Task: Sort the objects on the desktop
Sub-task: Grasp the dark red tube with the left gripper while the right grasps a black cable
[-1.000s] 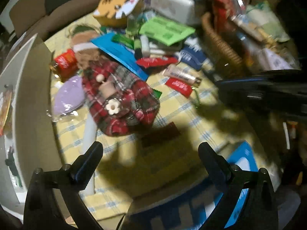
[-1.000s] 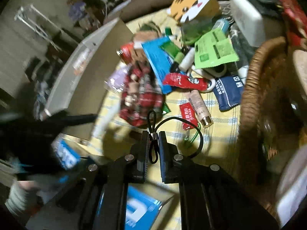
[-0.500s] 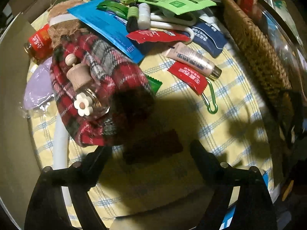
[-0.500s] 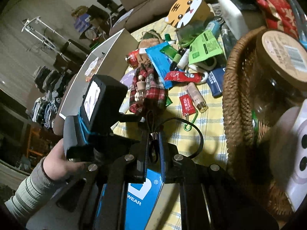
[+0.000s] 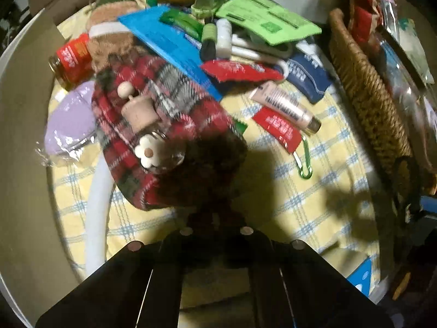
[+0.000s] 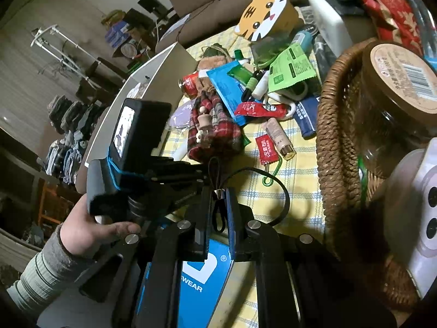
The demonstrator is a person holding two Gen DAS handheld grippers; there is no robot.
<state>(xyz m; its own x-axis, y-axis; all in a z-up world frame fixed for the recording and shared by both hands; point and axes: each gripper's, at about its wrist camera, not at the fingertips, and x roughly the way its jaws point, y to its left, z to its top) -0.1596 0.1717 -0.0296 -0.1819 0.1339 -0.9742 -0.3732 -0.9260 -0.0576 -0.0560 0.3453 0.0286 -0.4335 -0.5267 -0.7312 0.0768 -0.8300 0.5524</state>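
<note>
Legible writing is scarce: the blue box (image 6: 203, 276) under the right gripper shows white letters ending in "WEAR" beside a registered-trademark sign, and the brown jar lid (image 6: 401, 79) carries a barcode label. The red sachets and the navy packet (image 5: 310, 78) bear print too blurred to read.

The landmark is the red plaid pouch (image 5: 161, 125), a soft tartan bag of red, grey and white lying on the yellow checked tablecloth (image 5: 314, 191). On top of it rests a small glass bottle (image 5: 153, 142) with a wooden stopper and a white flower charm. The left gripper (image 5: 215, 218) has its fingers drawn together at the pouch's near edge, deep in shadow; whether they pinch the cloth cannot be told.

Right of the pouch lie a pink tube (image 5: 285, 106), a flat red sachet (image 5: 278, 128) and a green carabiner (image 5: 304, 164). Behind the pouch a blue foil packet (image 5: 169, 43) overlaps it, with a green packet (image 5: 267, 19) and a tiger-face box (image 6: 266, 16) farther back. Left of the pouch sit a lilac wrapped item (image 5: 71, 120), a red-labelled bottle (image 5: 72, 60) and a cardboard flap (image 5: 24, 150). Far right of it stands a wicker basket (image 5: 368, 98).

The right gripper (image 6: 218, 216) is clenched on a black cord loop (image 6: 218, 213), held near and to the right of the pouch.
</note>
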